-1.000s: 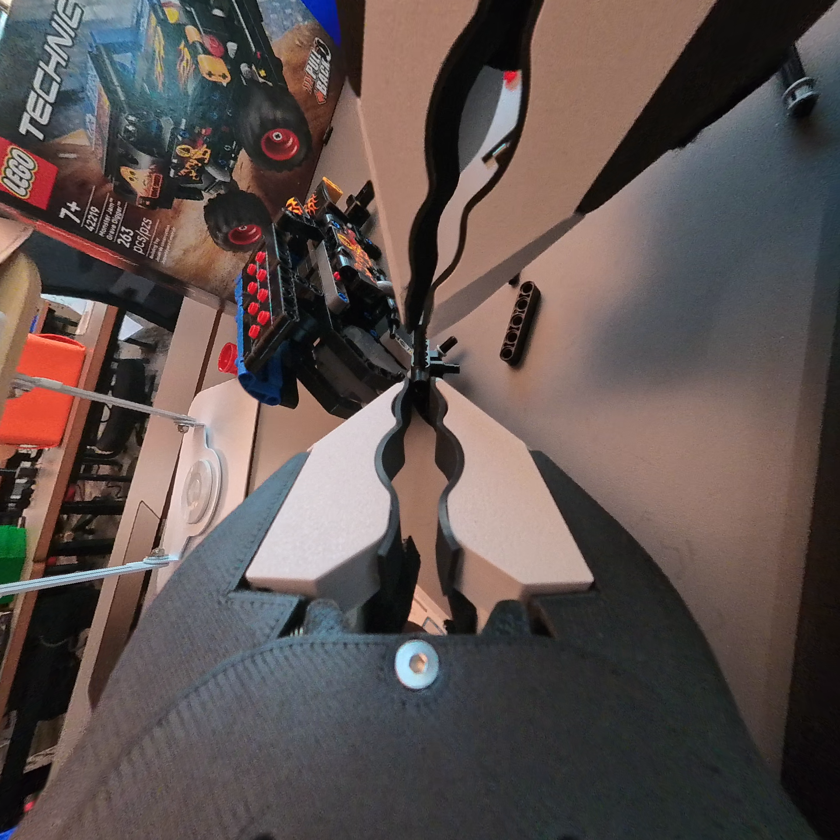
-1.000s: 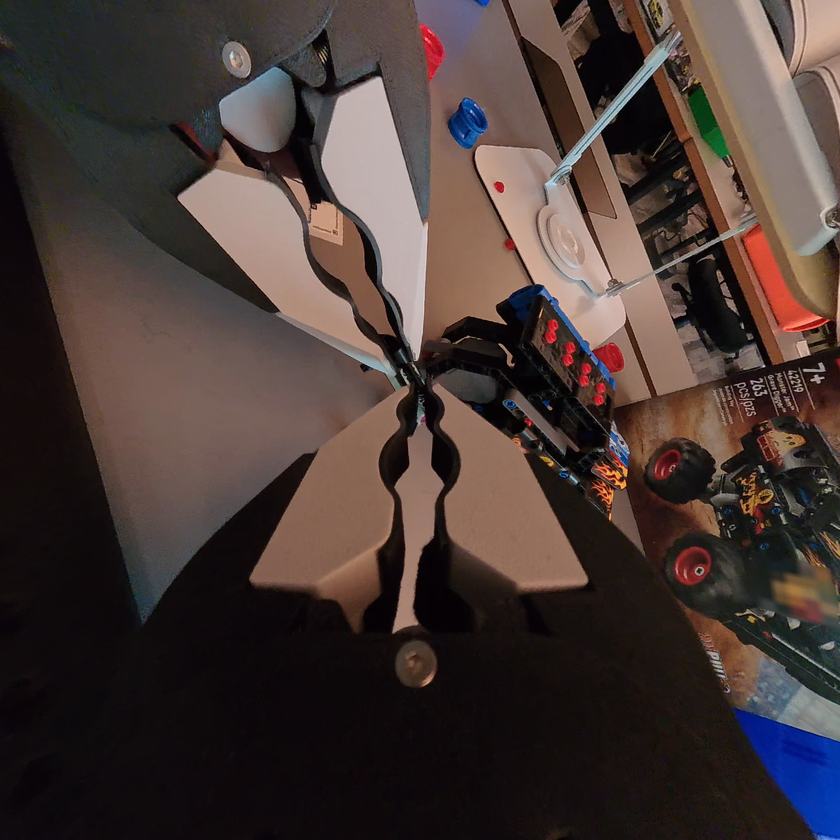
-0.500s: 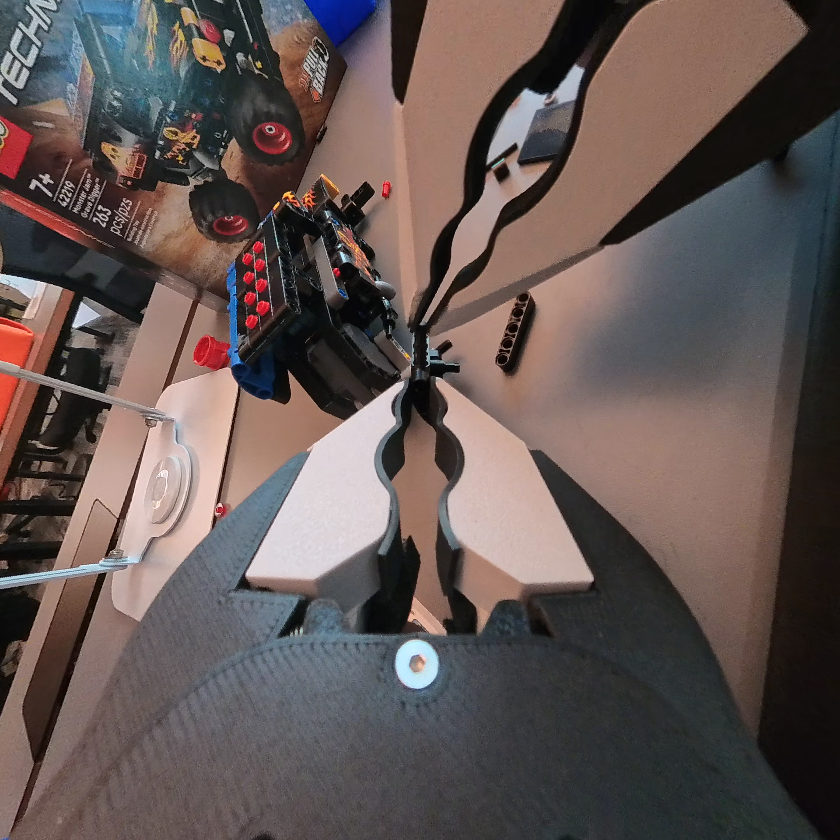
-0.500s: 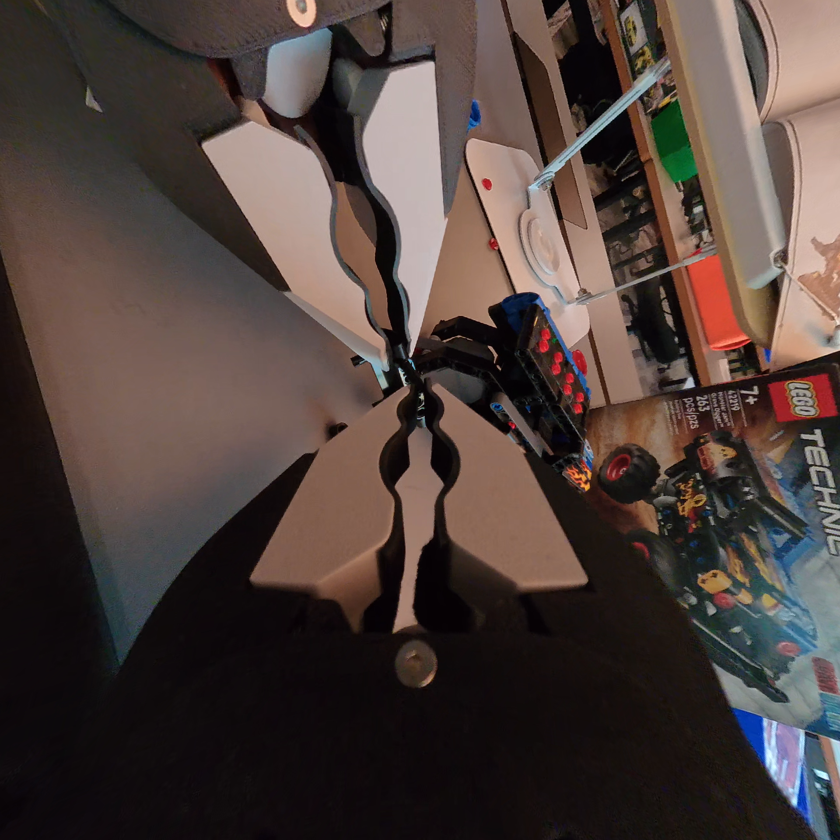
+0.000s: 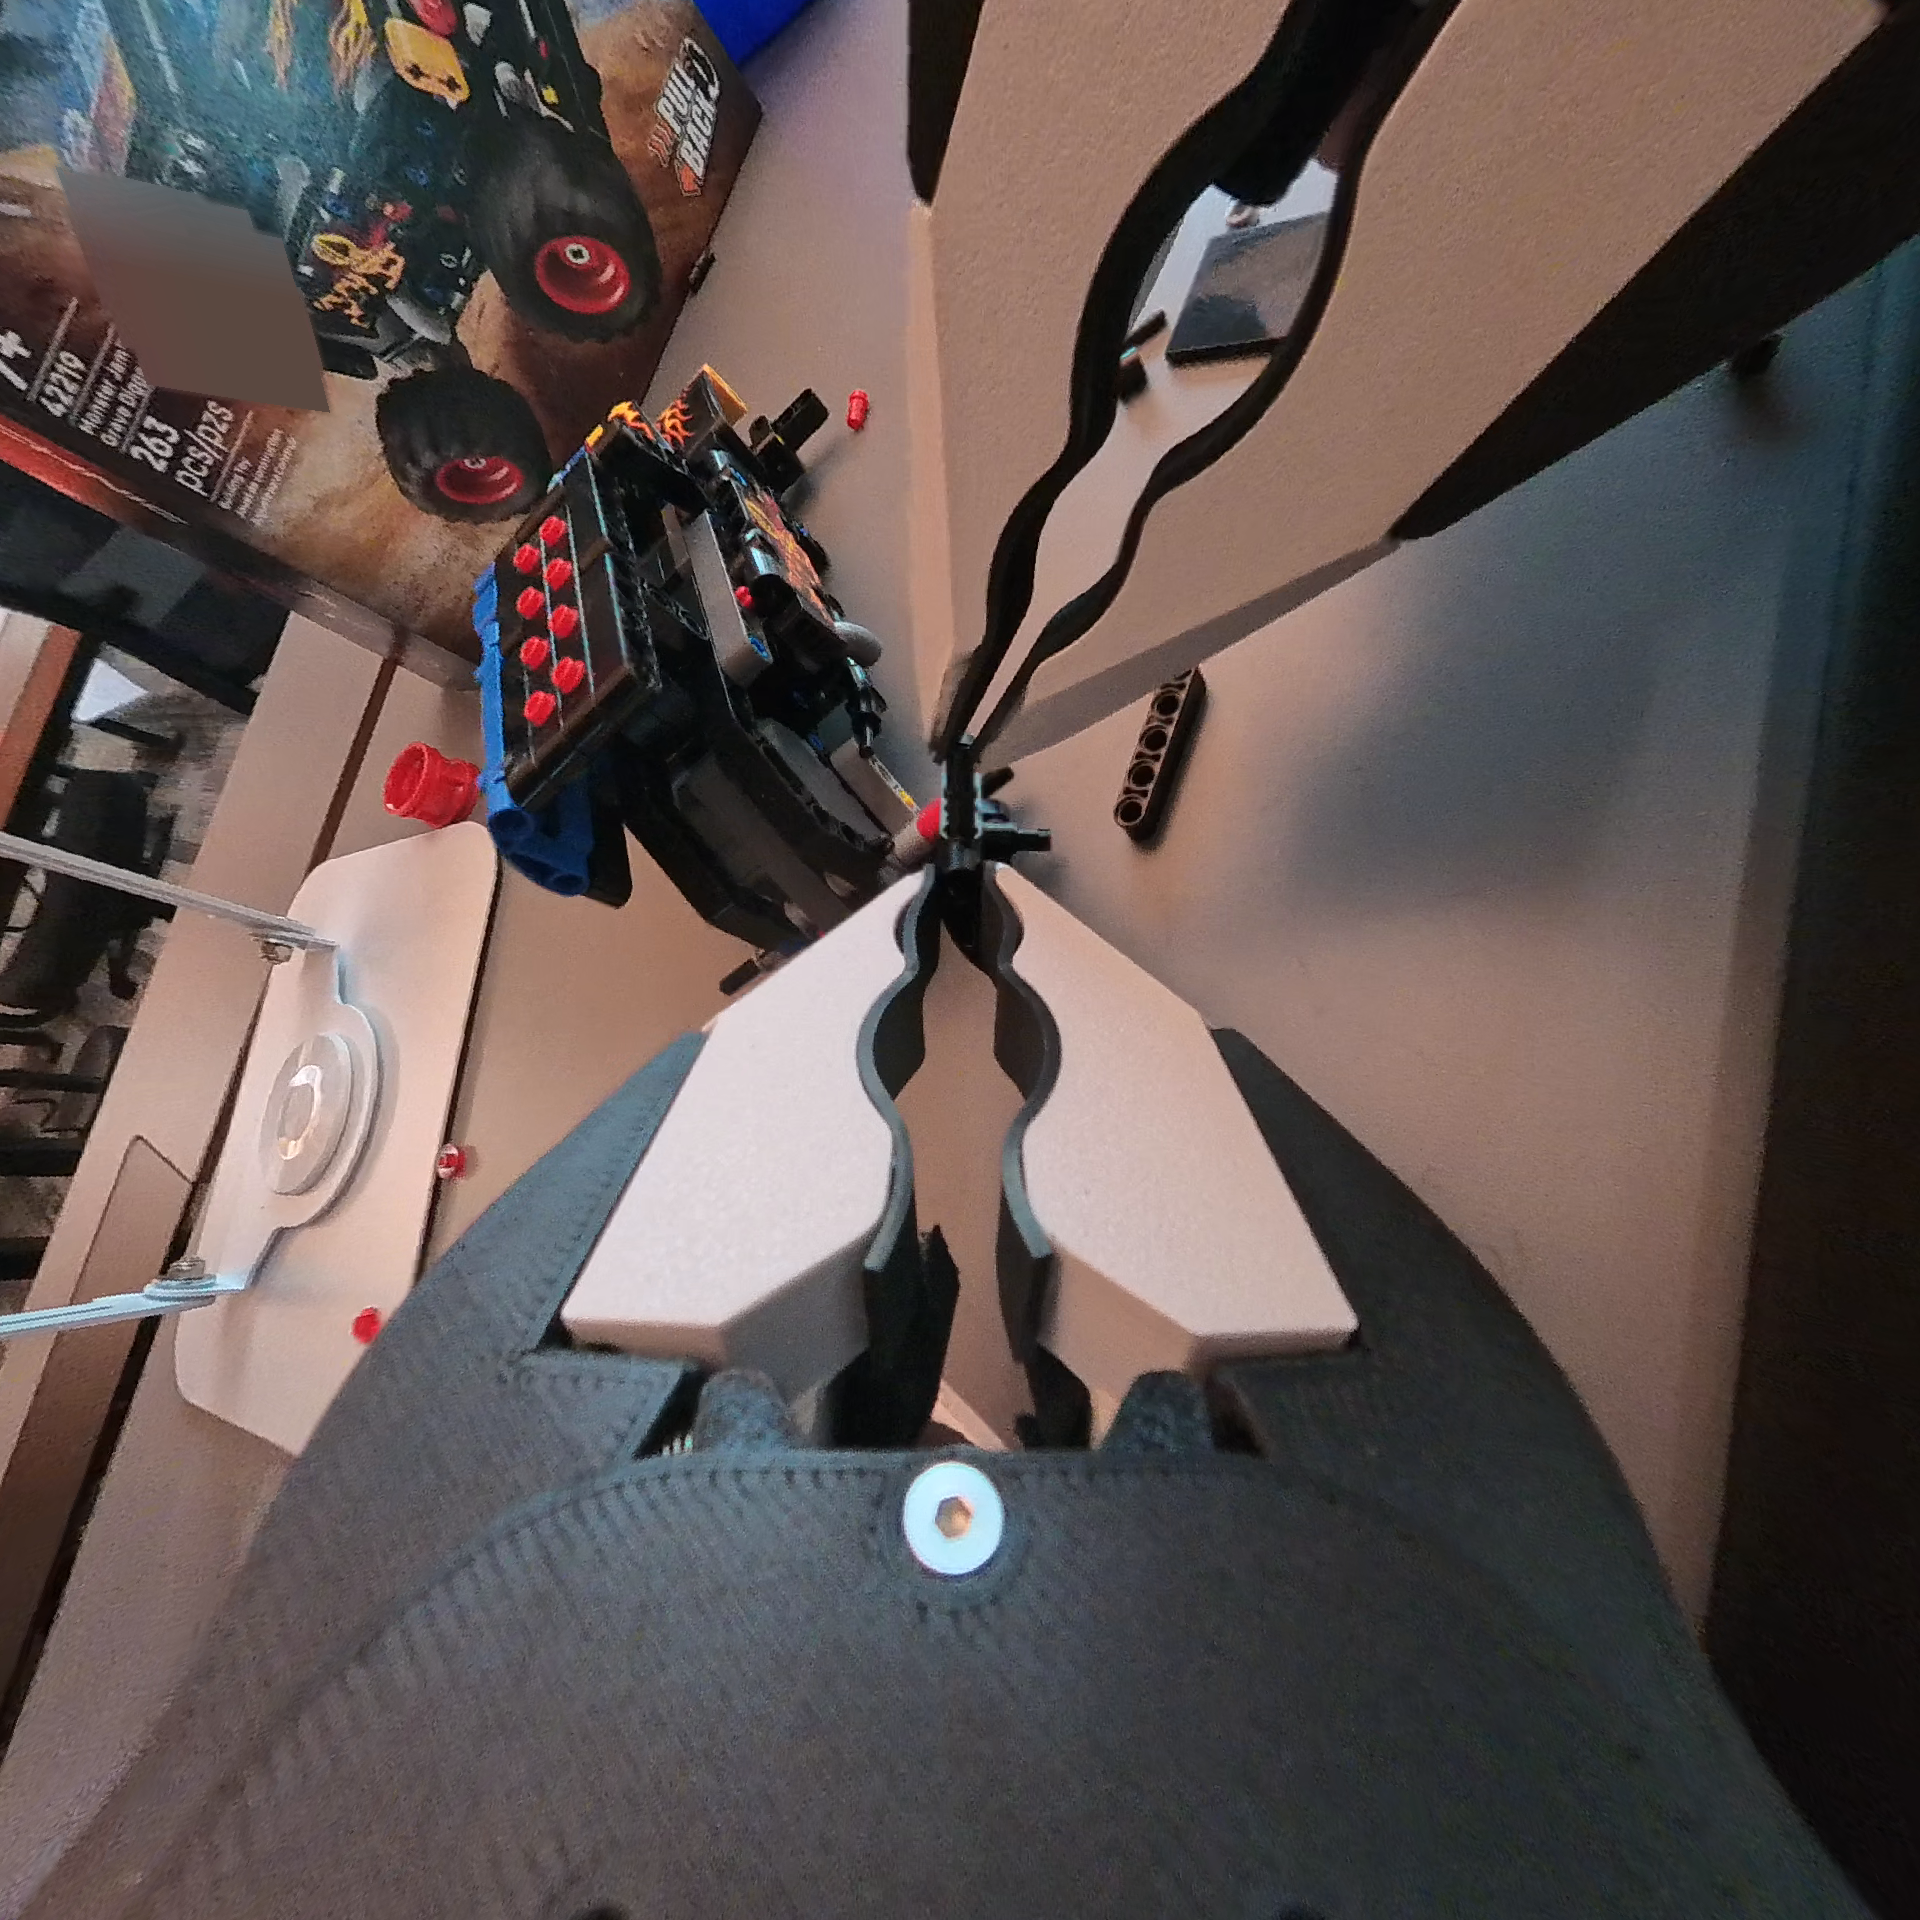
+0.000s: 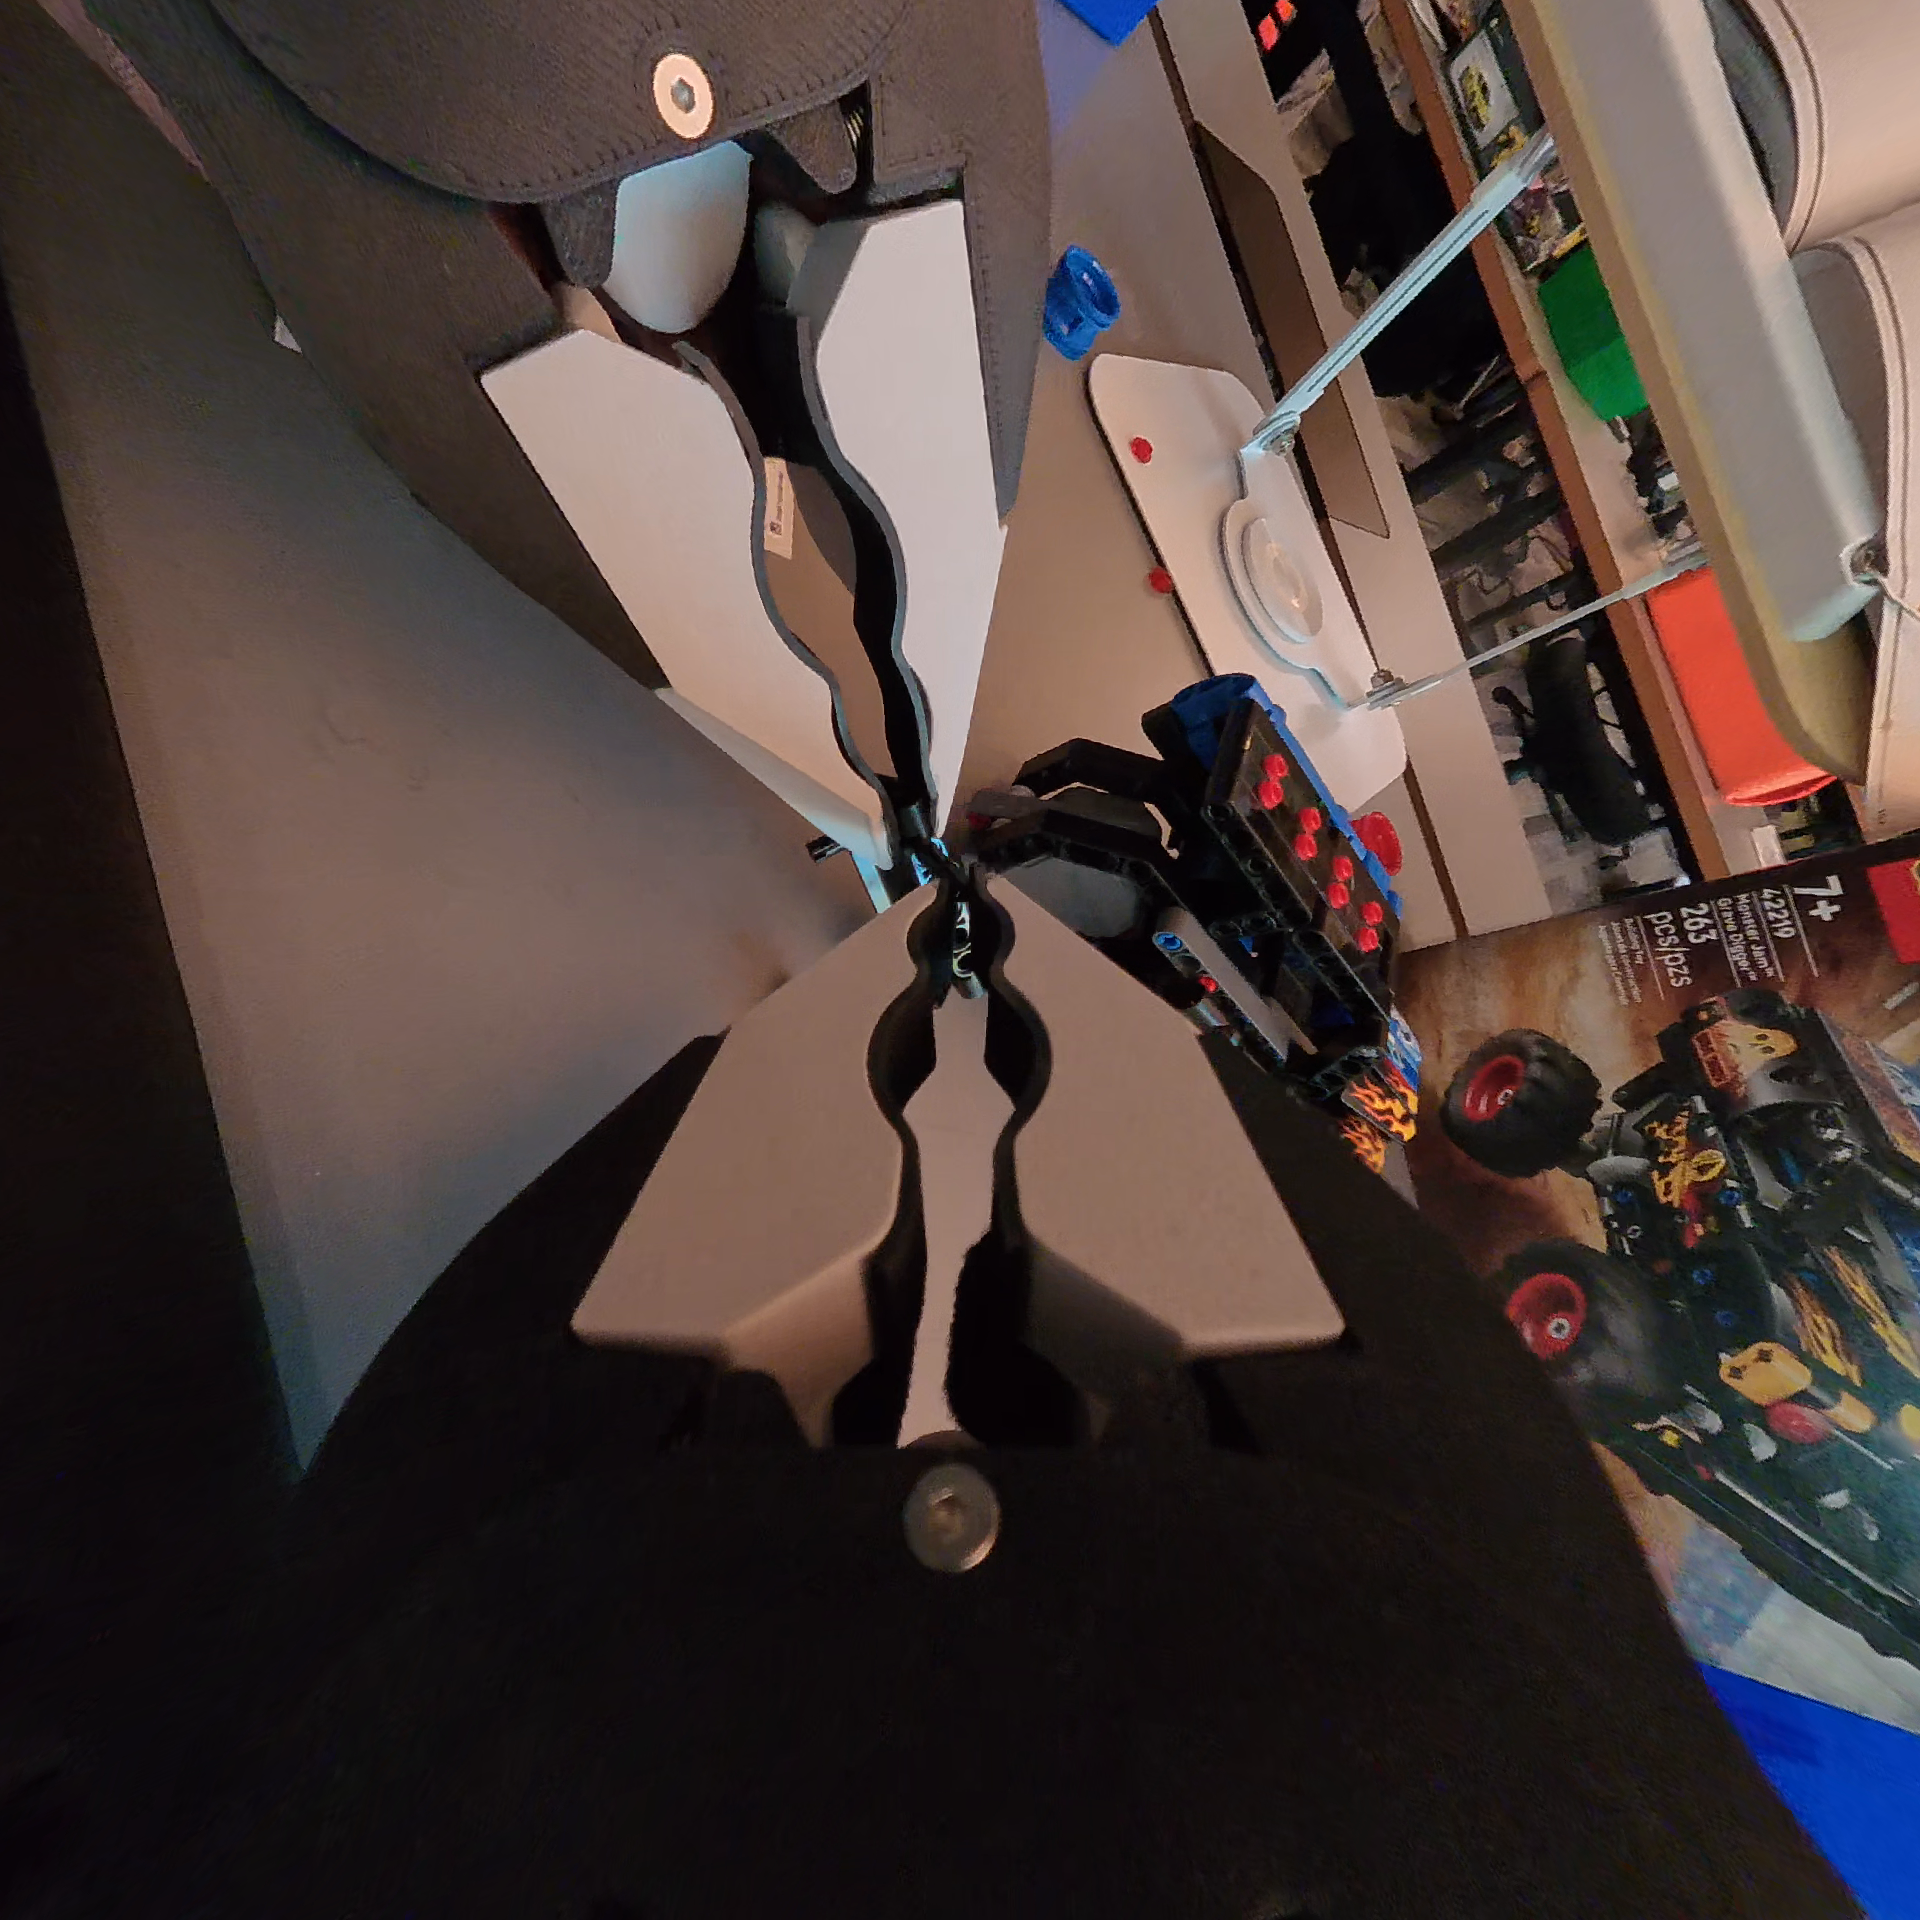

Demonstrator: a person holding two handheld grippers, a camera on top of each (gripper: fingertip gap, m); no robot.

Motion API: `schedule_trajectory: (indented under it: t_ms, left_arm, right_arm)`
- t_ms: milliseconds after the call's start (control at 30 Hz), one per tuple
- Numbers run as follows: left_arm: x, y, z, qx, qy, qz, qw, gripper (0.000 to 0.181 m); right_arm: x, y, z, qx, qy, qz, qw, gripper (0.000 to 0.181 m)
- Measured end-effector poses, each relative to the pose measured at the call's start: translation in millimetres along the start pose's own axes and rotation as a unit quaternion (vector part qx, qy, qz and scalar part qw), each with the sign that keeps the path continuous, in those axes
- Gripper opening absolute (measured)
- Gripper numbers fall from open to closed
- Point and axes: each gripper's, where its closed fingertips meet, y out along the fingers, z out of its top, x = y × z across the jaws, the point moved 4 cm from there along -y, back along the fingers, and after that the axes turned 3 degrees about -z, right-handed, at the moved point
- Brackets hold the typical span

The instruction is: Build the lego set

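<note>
**Two claws meet tip to tip over one small black piece**

The left claw [image 5: 961,883] is pinched closed on a small black connector piece [image 5: 971,821], which stands out past its tips along the line of the fingers, with a short peg sticking off to one side. The right claw [image 6: 961,914] comes in from the opposite direction, nearly nose to nose with the left, and is also closed on something thin and black at its tips (whether that is a second small part or the far end of the same connector, the views do not settle).

So the relation that matters is head-on: the two sets of fingers lie roughly along one line, and the connector's long axis runs along that line, between them. Both claws are equally near; neither has to reach.

The half-built truck [image 5: 665,665] lies on the pale table [image 5: 1455,935] just beside the meeting point, on the left claw's left and the right claw's right, apart from the tips. A loose black beam with holes [image 5: 1158,758] lies on the table on the other side, and the set's box [image 5: 343,229] is beyond the truck.

My reading is that the next move is a straight push along that shared axis; any sideways tilt would likely jam or drop the piece.
</note>
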Motion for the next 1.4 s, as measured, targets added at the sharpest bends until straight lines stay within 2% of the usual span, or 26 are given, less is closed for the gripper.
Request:
schedule_trajectory:
  t_ms: [300, 567, 667, 800, 1033, 1400]
  left_arm:
    - [2.0, 1.4, 0.1, 0.015, -0.022, -0.027, 0.999, 0.007]
    - [0.2, -4.2, 5.9, 0.054, -0.045, -0.052, 0.996, 0.025]
    - [0.5, -9.1, 17.0, 0.086, -0.004, -0.029, 0.996, 0.021]
    - [2.5, -11.0, 23.2, 0.09, 0.055, 0.009, 0.994, 0.012]
    - [-0.7, -16.0, 27.6, 0.115, 0.054, 0.023, 0.992, 0.008]
    - [-6.5, -26.7, 35.0, 0.174, 0.002, 0.007, 0.985, 0.005]
  right_arm:
    - [0.5, 2.6, -3.9, 0.006, 0.037, 0.025, 0.999, 0.0]
    - [2.6, -1.4, -0.2, 0.034, 0.069, 0.045, 0.996, 0.0]
    - [1.2, -5.4, 6.4, 0.062, 0.078, 0.06, 0.993, 0.0]
    - [3.5, -10.4, 9.8, 0.088, 0.103, 0.076, 0.988, 0.0]
    - [9.9, -16.8, 13.1, 0.124, 0.146, 0.095, 0.977, 0.0]
    - [20.6, -25.5, 19.1, 0.188, 0.231, 0.131, 0.946, 0.0]
